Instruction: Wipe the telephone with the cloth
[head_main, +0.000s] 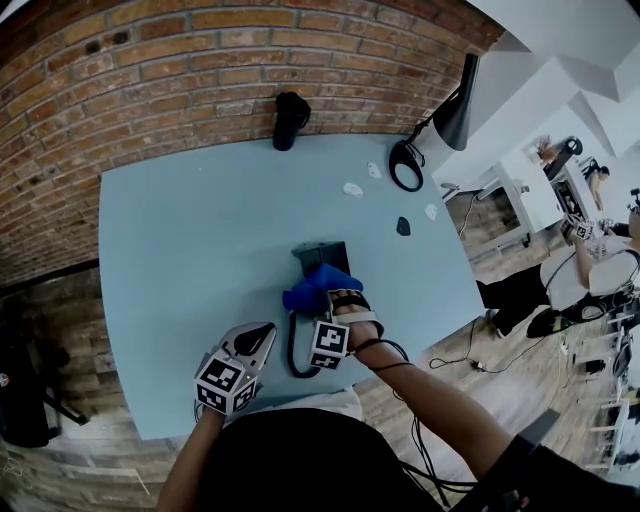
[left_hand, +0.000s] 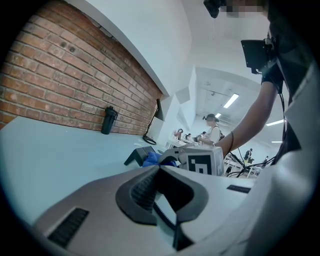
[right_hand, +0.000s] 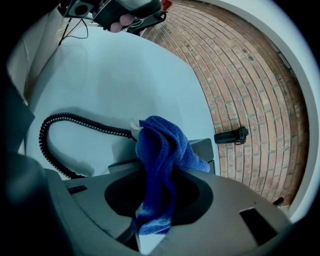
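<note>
The telephone (head_main: 322, 252) sits near the middle of the blue table (head_main: 170, 250), w/ its curly cord (right_hand: 65, 120) looping back toward the person. The right gripper (head_main: 338, 303) has its fingers squeezed tight on the blue cloth (right_hand: 161, 150). The loose end of the cloth hangs right over the phone, touching it or v. close. The left gripper (head_main: 248, 345) sits nearer the person, beside the cord, fingers together w/ nothing in them.

To wipe well, I think:
- Push the cloth down flat on the phone, not just the tip.
- Go slow, side to side, top first, then the edges.
- The phone prob. slides easy, so the left gripper could hold it still.
- Stay off the cord so it doesn't snag.
- Don't let go of the cloth.

Writing: no brand or words to read on the phone or cloth. There are only black-&-white square marks on each gripper's cube (head_main: 225, 383).
</note>
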